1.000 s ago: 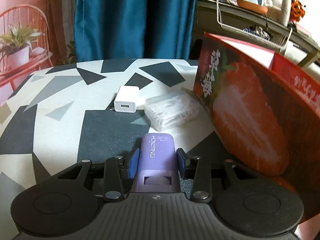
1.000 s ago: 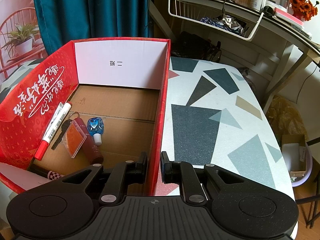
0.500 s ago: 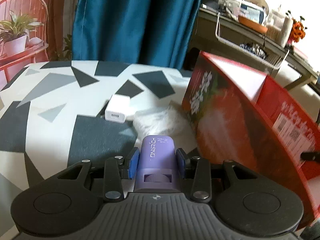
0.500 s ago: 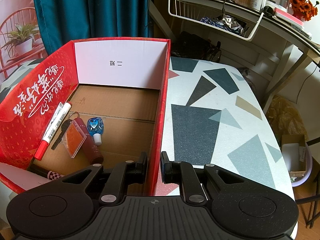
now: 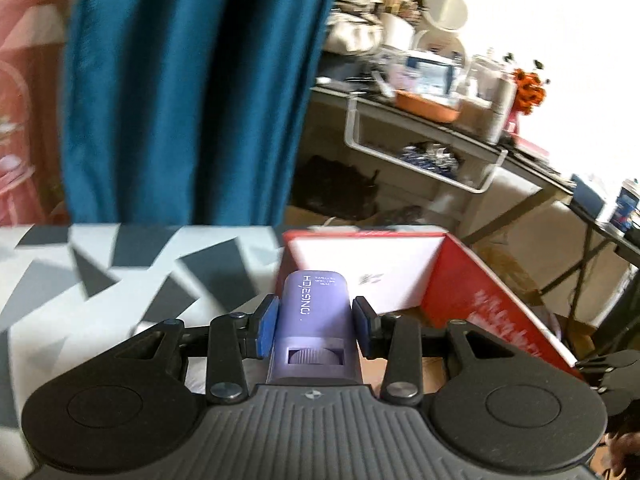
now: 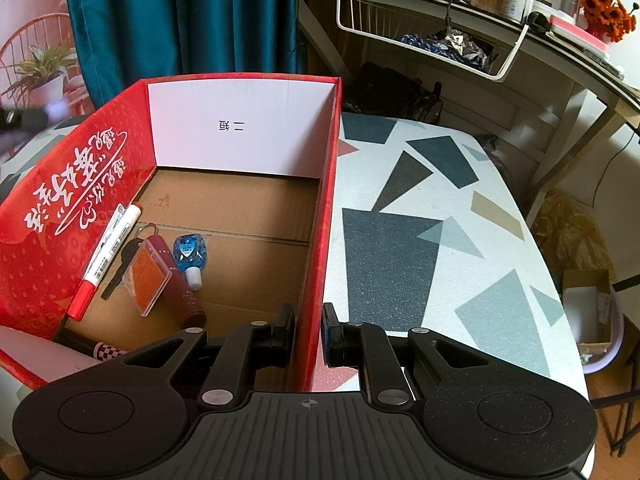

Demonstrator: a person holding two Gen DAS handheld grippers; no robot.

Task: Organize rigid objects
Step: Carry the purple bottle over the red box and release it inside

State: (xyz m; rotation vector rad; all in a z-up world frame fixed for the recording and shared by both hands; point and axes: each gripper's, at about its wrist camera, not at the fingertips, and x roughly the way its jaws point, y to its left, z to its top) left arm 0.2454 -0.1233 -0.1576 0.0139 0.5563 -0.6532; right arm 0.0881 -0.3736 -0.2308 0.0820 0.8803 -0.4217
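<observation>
My left gripper (image 5: pixel 315 322) is shut on a lavender plastic case (image 5: pixel 314 300) with white lettering, its blue pads pressed to both sides. It hangs raised at the left end of the red strawberry box (image 5: pixel 480 300), looking over the open top; this view is blurred. My right gripper (image 6: pixel 308 328) is shut on the box's right wall (image 6: pixel 322 220), one finger inside and one outside. On the box floor lie a red-capped white marker (image 6: pixel 108 256), an orange key tag (image 6: pixel 146 276), a dark red tube (image 6: pixel 180 280) and a small blue bottle (image 6: pixel 190 254).
The box stands on a table with a grey and white triangle pattern (image 6: pixel 420 240). A teal curtain (image 5: pixel 180 100) hangs behind it. A cluttered desk with a white wire basket (image 6: pixel 420 36) stands at the back right. A checked pen (image 6: pixel 108 350) lies in the box's near corner.
The left gripper has risen and swung right with the lavender case; the white charger and clear bag on the table have left its view. The right gripper has not moved.
</observation>
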